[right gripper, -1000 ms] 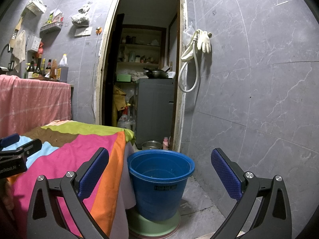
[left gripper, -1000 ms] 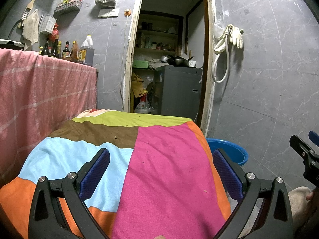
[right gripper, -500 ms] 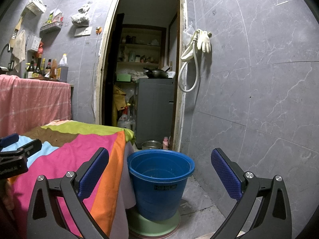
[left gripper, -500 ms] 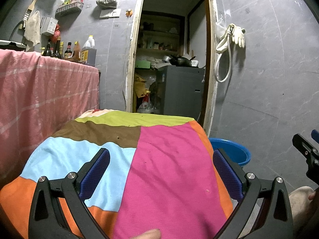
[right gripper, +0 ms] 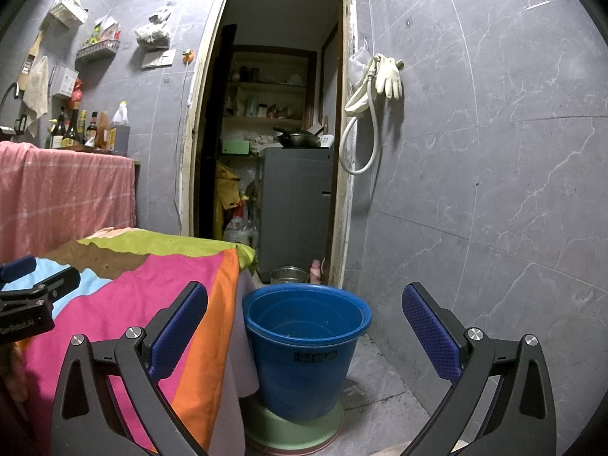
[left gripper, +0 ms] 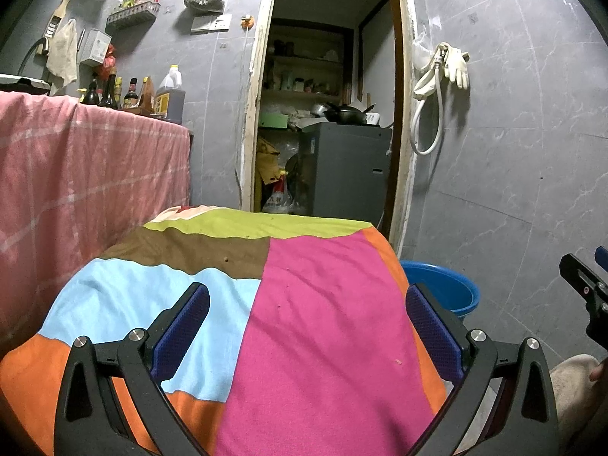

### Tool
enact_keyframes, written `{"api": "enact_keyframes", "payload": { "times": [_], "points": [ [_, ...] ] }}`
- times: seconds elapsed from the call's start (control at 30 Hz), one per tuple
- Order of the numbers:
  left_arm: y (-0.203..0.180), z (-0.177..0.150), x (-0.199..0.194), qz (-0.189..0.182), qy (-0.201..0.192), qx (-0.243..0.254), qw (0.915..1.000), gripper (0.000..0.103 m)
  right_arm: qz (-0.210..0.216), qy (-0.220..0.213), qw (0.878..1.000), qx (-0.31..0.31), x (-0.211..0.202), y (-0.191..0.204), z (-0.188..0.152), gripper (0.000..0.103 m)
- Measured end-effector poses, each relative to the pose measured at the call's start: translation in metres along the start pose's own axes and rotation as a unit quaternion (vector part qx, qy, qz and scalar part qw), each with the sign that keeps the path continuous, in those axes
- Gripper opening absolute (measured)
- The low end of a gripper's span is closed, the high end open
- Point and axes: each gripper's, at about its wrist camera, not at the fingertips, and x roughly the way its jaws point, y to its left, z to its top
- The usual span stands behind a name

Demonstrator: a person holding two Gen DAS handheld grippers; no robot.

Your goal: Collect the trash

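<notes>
- While both views face a grey tiled wall with an open doorway (right gripper: pixel 273 144), a pink checked cloth (left gripper: pixel 83 174) is seen hanging at the far left, with bottles (left gripper: pixel 133 93) lined up along the top behind it.
- The left gripper (left gripper: pixel 307 326) is held above the near part of the desk (left gripper: pixel 326 304), its blue-padded fingers (left gripper: pixel 180 332) spread wide apart with nothing between them.
- The desk is draped in a patchwork cloth of light blue, brown, lime, magenta and orange; no piece of trash can be made out on it, only a few tiny specks too small to identify.
- Just beyond the desk's right edge, a blue bucket (right gripper: pixel 306 345) is seen standing on the floor on a pale green base (right gripper: pixel 292 429); its rim (left gripper: pixel 440 285) shows past the desk's right edge in the left wrist view.
- The inside of the bucket is seen from above, and whether it holds any trash cannot be told.
- The right gripper (right gripper: pixel 304 330) is held out to the right of the desk, pointed towards the bucket, its fingers (right gripper: pixel 429 330) likewise fully parted and empty; in the left wrist view part of it appears at the right edge (left gripper: pixel 585 288).
- A white glove and hose (right gripper: pixel 376 91) are hung on the wall right of the doorway.
</notes>
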Motion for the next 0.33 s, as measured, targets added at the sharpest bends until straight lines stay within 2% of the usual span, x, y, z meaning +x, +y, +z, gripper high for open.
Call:
{"api": "enact_keyframes", "payload": {
  "times": [0.33],
  "points": [
    [0.0013, -0.0009, 0.0004, 0.001, 0.001, 0.000, 1.0000, 0.101, 0.000, 0.001, 1.000, 0.000, 0.0002, -0.0002, 0.0004, 0.103]
  ]
}}
